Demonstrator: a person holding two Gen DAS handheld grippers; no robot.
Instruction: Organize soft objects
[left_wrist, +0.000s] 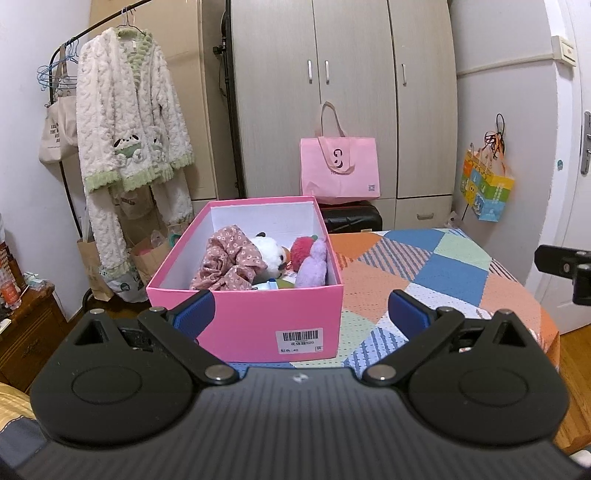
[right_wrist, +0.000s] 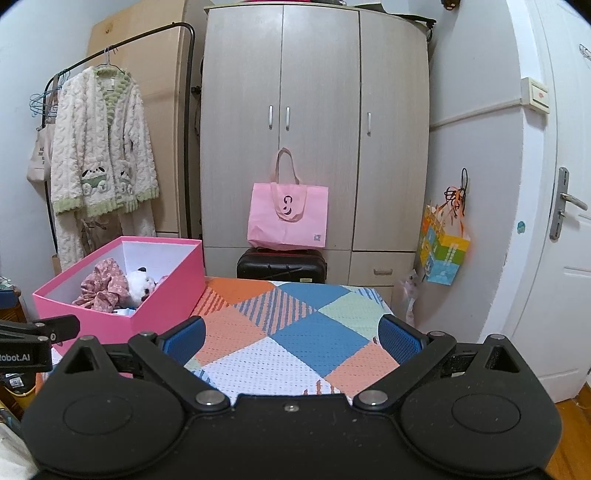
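Pink box (left_wrist: 258, 314) w/ plush toys (left_wrist: 269, 254) on patchwork cloth (right_wrist: 295, 332), L tool (left_wrist: 299, 314) & R tool (right_wrist: 291, 339) both released, empty.

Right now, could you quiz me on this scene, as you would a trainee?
1. True or false: the pink box has a lid on it.
2. Which lies in the box? A) panda plush B) book C) shoe
3. Fill in: the jaws of the left gripper and the right gripper both stand ____.

Key:
1. False; it is open on top.
2. A, beside the floral cloth and the purple plush.
3. Open, holding nothing.
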